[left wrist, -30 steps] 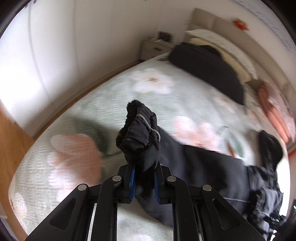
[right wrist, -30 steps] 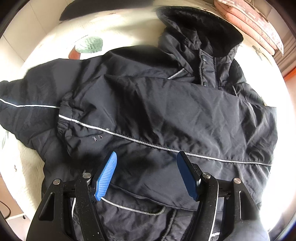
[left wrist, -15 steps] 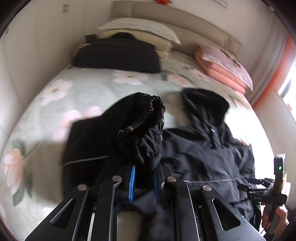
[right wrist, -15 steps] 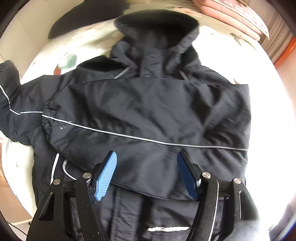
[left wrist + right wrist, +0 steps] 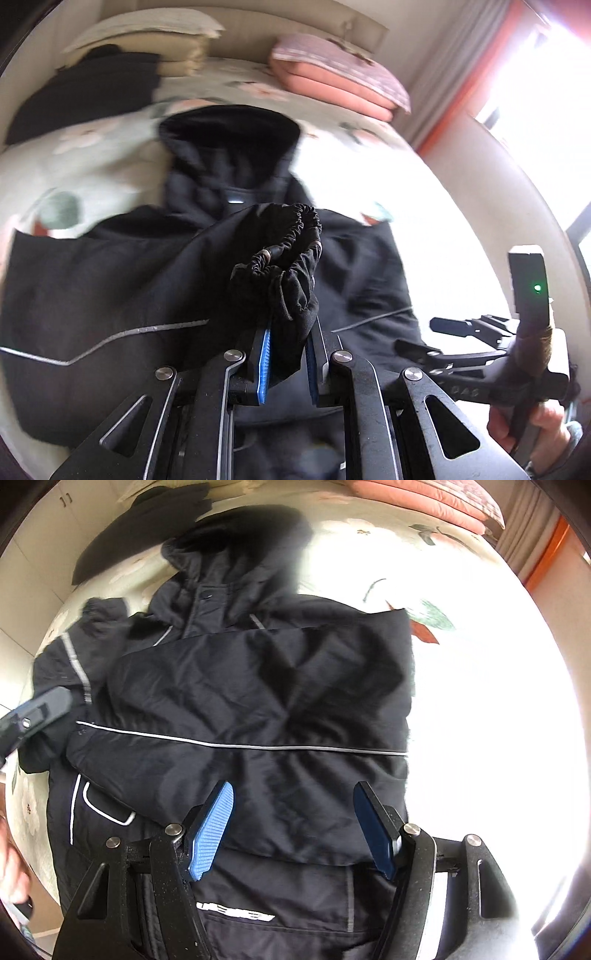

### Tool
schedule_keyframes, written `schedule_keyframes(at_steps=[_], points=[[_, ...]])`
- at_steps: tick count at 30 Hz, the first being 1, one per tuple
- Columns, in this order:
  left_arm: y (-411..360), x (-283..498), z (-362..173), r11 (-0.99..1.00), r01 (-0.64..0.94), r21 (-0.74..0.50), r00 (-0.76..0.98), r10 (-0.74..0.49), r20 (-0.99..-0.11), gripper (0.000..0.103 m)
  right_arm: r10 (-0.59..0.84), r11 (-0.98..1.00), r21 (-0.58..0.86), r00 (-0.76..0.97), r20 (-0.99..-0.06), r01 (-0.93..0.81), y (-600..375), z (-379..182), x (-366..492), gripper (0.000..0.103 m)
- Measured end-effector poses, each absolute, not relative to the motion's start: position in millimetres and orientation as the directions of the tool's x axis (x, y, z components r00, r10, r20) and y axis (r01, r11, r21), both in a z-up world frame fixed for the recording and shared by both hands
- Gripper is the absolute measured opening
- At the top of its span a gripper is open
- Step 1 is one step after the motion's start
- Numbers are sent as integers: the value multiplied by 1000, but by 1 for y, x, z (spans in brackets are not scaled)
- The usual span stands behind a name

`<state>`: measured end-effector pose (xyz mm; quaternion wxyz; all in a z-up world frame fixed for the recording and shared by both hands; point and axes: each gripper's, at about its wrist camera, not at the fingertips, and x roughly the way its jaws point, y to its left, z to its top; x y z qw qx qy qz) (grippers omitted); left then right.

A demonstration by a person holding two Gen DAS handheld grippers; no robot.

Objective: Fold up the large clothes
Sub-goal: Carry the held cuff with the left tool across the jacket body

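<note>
A large black hooded jacket (image 5: 258,701) with thin reflective stripes lies on the bed, hood (image 5: 229,136) toward the headboard. One sleeve is folded across its chest. My left gripper (image 5: 286,354) is shut on the other sleeve's elastic cuff (image 5: 284,254) and holds it raised over the jacket's body. It also shows at the left edge of the right wrist view (image 5: 40,709). My right gripper (image 5: 291,827) is open and empty, hovering over the jacket's lower part. It also shows at the right of the left wrist view (image 5: 461,339).
The bed has a pale floral quilt (image 5: 424,572). Another black garment (image 5: 85,88) and cream pillows (image 5: 147,33) lie at the head, pink folded bedding (image 5: 340,77) beside them. An orange curtain and bright window (image 5: 517,74) stand to the right.
My left gripper has swung the sleeve cuff from out at the jacket's left side in over the jacket's body. My right gripper has shifted a little over the jacket and stayed open.
</note>
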<state>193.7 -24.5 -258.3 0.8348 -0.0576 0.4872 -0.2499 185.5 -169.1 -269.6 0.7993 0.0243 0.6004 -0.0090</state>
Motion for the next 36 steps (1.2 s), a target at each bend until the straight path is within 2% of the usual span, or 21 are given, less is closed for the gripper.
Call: schedule_keyframes(at_steps=[3, 5, 7, 9, 12, 15, 20, 25, 27, 28, 29, 31, 33, 36], points=[[-56, 195, -278, 866, 395, -307, 358, -453, -817, 22, 25, 998, 38, 274, -961, 45, -183, -271, 183, 70], [-62, 200, -305, 864, 364, -348, 267, -455, -849, 39, 28, 999, 39, 270, -962, 34, -187, -273, 181, 70], [-57, 206, -330, 862, 312, -401, 169, -465, -869, 49, 36, 999, 42, 271, -962, 16, -188, -274, 181, 70], [-46, 204, -341, 839, 262, -476, 126, -519, -845, 49, 59, 998, 60, 272, -961, -4, -186, -275, 182, 70], [-30, 198, -331, 822, 233, -519, 135, -556, -820, 49, 112, 994, 106, 277, -954, -38, -177, -273, 186, 70], [-10, 186, -306, 835, 231, -500, 181, -542, -821, 52, 170, 985, 156, 276, -946, -74, -160, -273, 195, 70], [48, 180, -275, 871, 173, -459, 283, -490, -824, 57, 327, 945, 316, 213, -921, -85, -130, -298, 218, 70], [101, 179, -270, 928, 91, -361, 363, -368, -856, 58, 353, 935, 355, 171, -920, -17, -124, -325, 233, 70], [118, 178, -269, 935, 64, -350, 384, -347, -856, 58, 366, 930, 368, 166, -916, -20, -121, -330, 236, 64], [127, 179, -270, 938, 45, -342, 390, -332, -859, 58, 381, 924, 382, 161, -910, -29, -119, -331, 236, 55], [132, 179, -270, 941, 31, -338, 392, -323, -862, 58, 394, 919, 394, 158, -906, -33, -117, -331, 235, 51], [143, 182, -271, 943, 2, -332, 402, -305, -864, 58, 407, 913, 406, 170, -897, -40, -116, -327, 234, 28], [149, 185, -272, 941, -23, -338, 414, -299, -860, 58, 400, 915, 400, 206, -893, -48, -116, -315, 229, 23], [150, 190, -268, 940, -27, -339, 436, -295, -851, 58, 358, 933, 354, 275, -892, -66, -127, -282, 217, 21]])
